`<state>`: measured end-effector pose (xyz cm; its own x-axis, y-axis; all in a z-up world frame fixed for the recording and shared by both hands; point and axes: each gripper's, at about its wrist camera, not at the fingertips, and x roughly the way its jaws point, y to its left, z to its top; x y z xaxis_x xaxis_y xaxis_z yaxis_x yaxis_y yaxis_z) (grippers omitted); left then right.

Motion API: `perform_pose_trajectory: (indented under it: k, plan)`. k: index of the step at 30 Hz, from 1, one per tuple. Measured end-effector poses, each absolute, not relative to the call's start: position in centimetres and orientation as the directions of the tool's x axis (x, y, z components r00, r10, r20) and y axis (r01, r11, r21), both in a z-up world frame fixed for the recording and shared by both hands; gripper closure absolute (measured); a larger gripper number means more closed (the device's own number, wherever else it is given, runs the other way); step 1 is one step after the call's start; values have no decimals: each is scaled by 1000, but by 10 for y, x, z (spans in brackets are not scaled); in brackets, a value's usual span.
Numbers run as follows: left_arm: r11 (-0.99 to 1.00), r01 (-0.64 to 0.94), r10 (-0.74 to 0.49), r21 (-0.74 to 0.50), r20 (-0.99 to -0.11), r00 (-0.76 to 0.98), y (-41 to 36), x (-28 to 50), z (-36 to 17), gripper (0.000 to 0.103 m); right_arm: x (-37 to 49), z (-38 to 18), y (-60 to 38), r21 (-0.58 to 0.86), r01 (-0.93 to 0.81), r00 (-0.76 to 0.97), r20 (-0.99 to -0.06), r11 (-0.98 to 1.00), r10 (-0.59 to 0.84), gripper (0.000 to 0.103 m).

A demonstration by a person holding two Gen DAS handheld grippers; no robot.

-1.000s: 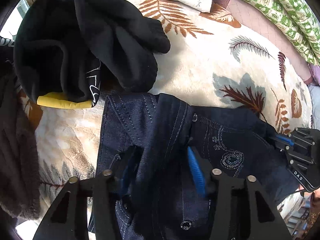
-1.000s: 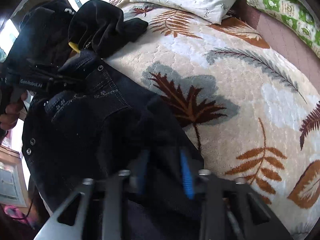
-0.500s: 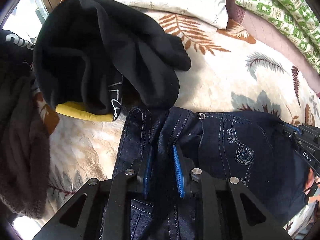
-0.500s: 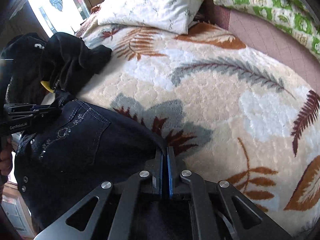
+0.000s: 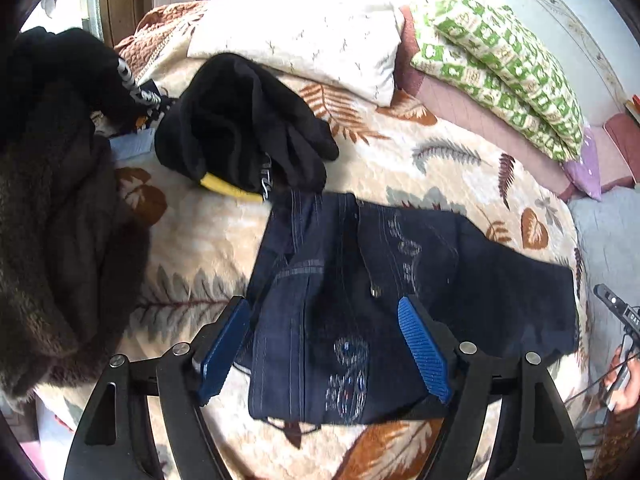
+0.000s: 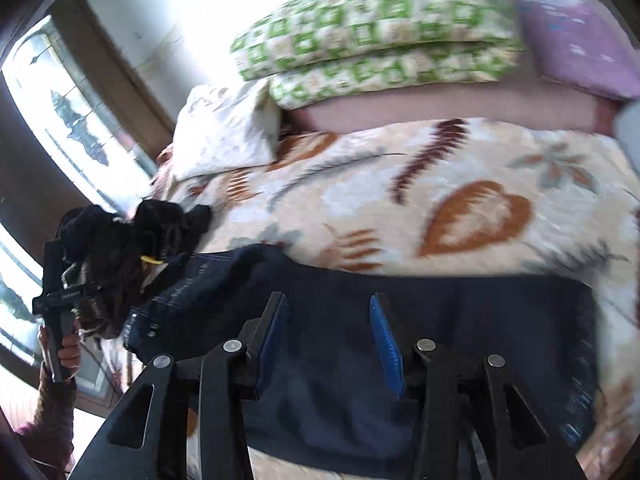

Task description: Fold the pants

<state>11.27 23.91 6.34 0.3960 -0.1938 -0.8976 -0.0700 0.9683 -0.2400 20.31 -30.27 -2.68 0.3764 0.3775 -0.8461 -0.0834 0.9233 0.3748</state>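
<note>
Dark blue jeans [image 5: 360, 280] lie folded flat on the leaf-patterned blanket [image 5: 420, 152], waistband at the left, embroidery facing up. My left gripper [image 5: 324, 344] hovers above their near edge with its jaws opening wide; the blue pads [image 5: 424, 344] touch nothing. In the right wrist view the jeans [image 6: 460, 312] stretch across the bed below my right gripper [image 6: 328, 340], whose jaws are opening too, with no cloth pinched between them. The other tool [image 6: 60, 300] shows at the left there, held by a hand.
A black garment with a yellow edge [image 5: 240, 136] lies just beyond the jeans. A brown fuzzy garment [image 5: 52, 240] is heaped at the left. A white pillow [image 5: 304, 40] and a green patterned quilt [image 5: 500, 64] sit at the bed's far side.
Both grippers let go of the jeans, opened and pulled up and back. The jeans now lie flat on the blanket. The right wrist view rolled and tipped toward the far pillows.
</note>
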Motion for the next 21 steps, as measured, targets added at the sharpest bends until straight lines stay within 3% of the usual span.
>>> perform_pose_trajectory:
  k: [2,4,12,21]
  plan:
    - [969,-75,-193,-235,-911,364,236,99,51,26,167,-26,-362,276,52,383,-893,960,236,54]
    - [967,-109,-184,-232,-924,335,238,92,35,26,133,-32,-410,268,178,362,-913,947,190,54]
    - [878,-252,-316,-406,-889,332,250,78,4,25,73,-99,-452,515,448,328,-855,730,402,54]
    - [825,-312,-341,-472,-855,392,271,60,13,22,72,-127,-471,532,647,412,-846,546,337,55]
